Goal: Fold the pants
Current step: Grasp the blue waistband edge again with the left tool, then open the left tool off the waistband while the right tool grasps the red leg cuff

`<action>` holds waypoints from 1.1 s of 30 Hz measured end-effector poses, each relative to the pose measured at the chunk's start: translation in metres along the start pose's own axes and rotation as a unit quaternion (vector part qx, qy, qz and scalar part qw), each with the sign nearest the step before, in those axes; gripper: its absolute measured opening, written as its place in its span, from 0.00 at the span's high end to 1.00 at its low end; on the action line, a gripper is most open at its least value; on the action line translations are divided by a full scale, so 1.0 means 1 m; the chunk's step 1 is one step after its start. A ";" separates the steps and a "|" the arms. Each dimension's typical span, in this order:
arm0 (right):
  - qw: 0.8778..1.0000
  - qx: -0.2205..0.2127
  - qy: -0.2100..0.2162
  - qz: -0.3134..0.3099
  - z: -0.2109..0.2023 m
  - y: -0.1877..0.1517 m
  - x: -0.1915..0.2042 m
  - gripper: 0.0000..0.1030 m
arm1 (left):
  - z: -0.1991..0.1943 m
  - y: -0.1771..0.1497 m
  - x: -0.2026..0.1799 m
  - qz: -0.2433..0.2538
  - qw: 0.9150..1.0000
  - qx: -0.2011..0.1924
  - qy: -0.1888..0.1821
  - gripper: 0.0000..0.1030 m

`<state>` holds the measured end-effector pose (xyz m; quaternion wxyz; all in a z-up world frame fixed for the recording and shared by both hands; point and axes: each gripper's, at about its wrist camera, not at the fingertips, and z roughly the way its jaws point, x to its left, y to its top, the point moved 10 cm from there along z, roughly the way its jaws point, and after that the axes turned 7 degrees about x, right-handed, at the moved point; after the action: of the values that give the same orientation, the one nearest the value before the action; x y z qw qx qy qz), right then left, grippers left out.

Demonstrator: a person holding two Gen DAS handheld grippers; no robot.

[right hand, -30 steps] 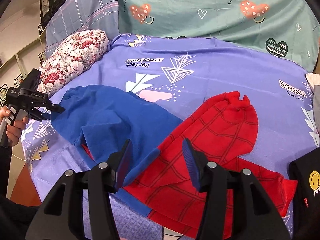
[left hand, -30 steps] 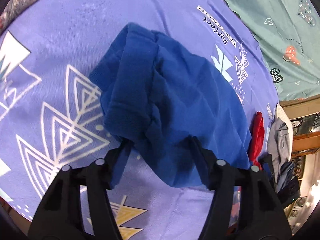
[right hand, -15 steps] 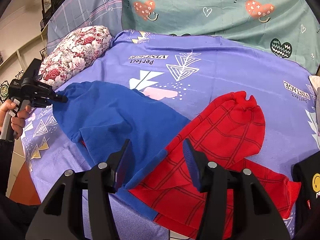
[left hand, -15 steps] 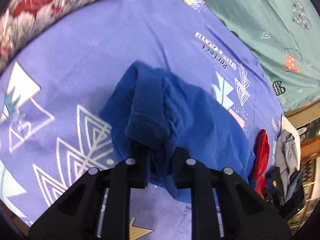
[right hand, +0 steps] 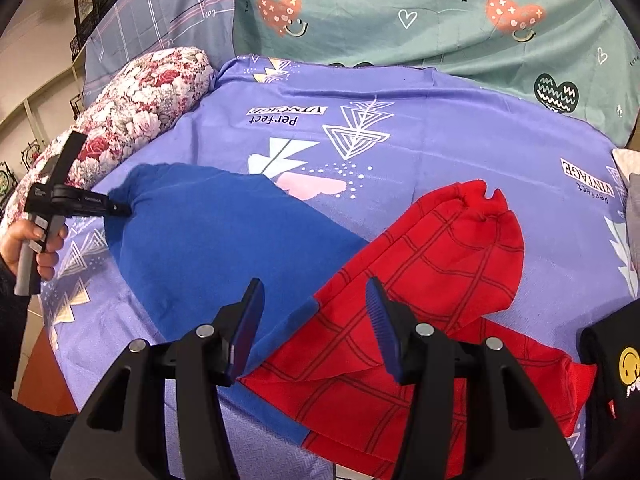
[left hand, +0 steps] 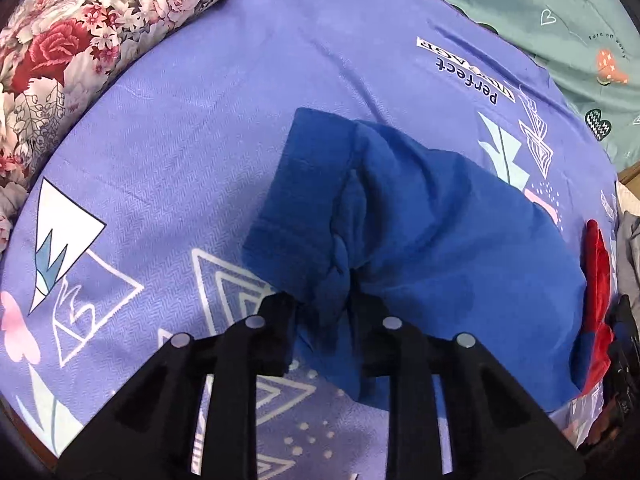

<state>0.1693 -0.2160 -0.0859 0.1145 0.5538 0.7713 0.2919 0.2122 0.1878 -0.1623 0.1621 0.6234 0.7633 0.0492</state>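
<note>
A bed under a purple printed sheet (right hand: 420, 128) fills both views, with a floral bolster (right hand: 136, 108) upper left and a green heart-print sheet (right hand: 400, 12) behind. The left gripper (left hand: 326, 304) pinches the blue-and-red pants (right hand: 240, 236) at their blue end; the right gripper (right hand: 314, 312) hovers spread above them.

**Even indoor light, heavy fisheye bending**

Both views are bright and evenly lit, with soft shadows and no hard glare. In the left wrist view a dim shadow lies on the purple printed bed sheet (left hand: 208, 128) just left of the bunched blue fabric pants (left hand: 440, 232), and the black left tongs (left hand: 326, 308) read as a near silhouette with little surface detail. Small metal screws on them catch pale highlights. Both pictures bulge strongly, and dark vignetting cuts the corners. In the right wrist view the upper left corner is smeared and soft, while the red grid-patterned fabric garment (right hand: 440, 280) is sharp.
</note>
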 end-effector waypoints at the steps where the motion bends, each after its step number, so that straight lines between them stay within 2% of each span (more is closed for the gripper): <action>1: 1.000 -0.001 -0.008 0.004 -0.001 0.002 -0.004 0.48 | -0.002 0.000 0.002 -0.004 1.000 0.007 0.006 0.68; 2: 1.000 -0.004 -0.012 0.010 -0.003 0.004 -0.008 0.47 | -0.006 0.000 0.007 -0.009 1.000 0.011 0.026 0.44; 3: 1.000 -0.006 -0.020 0.021 -0.004 0.007 -0.015 0.42 | -0.013 0.001 0.012 -0.011 0.999 0.003 0.048 0.38; 4: 0.999 -0.009 -0.033 0.038 -0.005 0.011 -0.025 0.40 | -0.026 0.004 0.014 -0.007 0.998 -0.022 0.060 0.35; 7: 0.995 0.000 -0.073 0.067 0.001 0.020 -0.049 0.35 | -0.058 0.008 0.012 0.006 0.996 -0.069 0.059 0.26; 9: 0.992 0.020 -0.093 0.079 0.012 0.028 -0.062 0.35 | -0.073 0.007 0.004 0.004 0.995 -0.086 0.041 0.24; 13: 0.988 0.049 -0.096 0.112 0.045 0.053 -0.079 0.35 | -0.077 0.000 -0.022 0.029 0.996 -0.086 -0.013 0.24; 15: 0.983 0.069 -0.110 0.128 0.062 0.062 -0.086 0.35 | -0.065 -0.003 -0.036 0.042 0.996 -0.081 -0.008 0.24; 18: 0.975 0.111 -0.128 0.146 0.091 0.066 -0.090 0.35 | -0.042 -0.007 -0.041 0.025 0.998 -0.060 0.005 0.24; 19: 0.968 0.135 -0.156 0.143 0.102 0.065 -0.093 0.35 | -0.034 -0.011 -0.044 0.024 0.998 -0.052 0.004 0.24; 21: 0.960 0.157 -0.203 0.115 0.115 0.067 -0.098 0.35 | -0.023 -0.015 -0.051 0.038 0.998 -0.045 0.011 0.21; 22: 0.956 0.161 -0.222 0.104 0.118 0.068 -0.101 0.37 | -0.020 -0.017 -0.052 0.047 0.997 -0.047 0.025 0.17; 23: 0.951 0.167 -0.242 0.094 0.121 0.066 -0.108 0.52 | -0.016 -0.018 -0.052 0.055 0.997 -0.048 0.039 0.16; 24: 0.949 0.174 -0.245 0.093 0.123 0.064 -0.112 0.65 | -0.010 -0.019 -0.050 0.060 0.996 -0.043 0.059 0.16; 25: 0.950 0.180 -0.237 0.095 0.123 0.060 -0.115 0.82 | -0.006 -0.021 -0.048 0.059 0.996 -0.039 0.061 0.17; 26: 0.952 0.180 -0.232 0.089 0.121 0.057 -0.116 0.93 | -0.004 -0.022 -0.048 0.056 0.996 -0.036 0.056 0.17; 28: 0.955 0.164 -0.236 0.070 0.106 0.056 -0.117 0.97 | -0.004 -0.024 -0.048 0.055 0.997 -0.033 0.047 0.17; 30: 0.965 0.127 -0.211 0.089 0.074 0.059 -0.120 0.97 | -0.003 -0.023 -0.050 0.073 0.995 -0.031 0.054 0.17; 33: 0.976 0.034 -0.168 0.133 -0.007 0.058 -0.124 0.97 | 0.002 -0.023 -0.046 0.074 0.996 -0.018 0.056 0.17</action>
<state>0.2559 -0.3197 -0.0648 0.1837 0.6961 0.6699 0.1813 0.1991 0.1381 -0.1616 0.1262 0.6714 0.7221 0.1092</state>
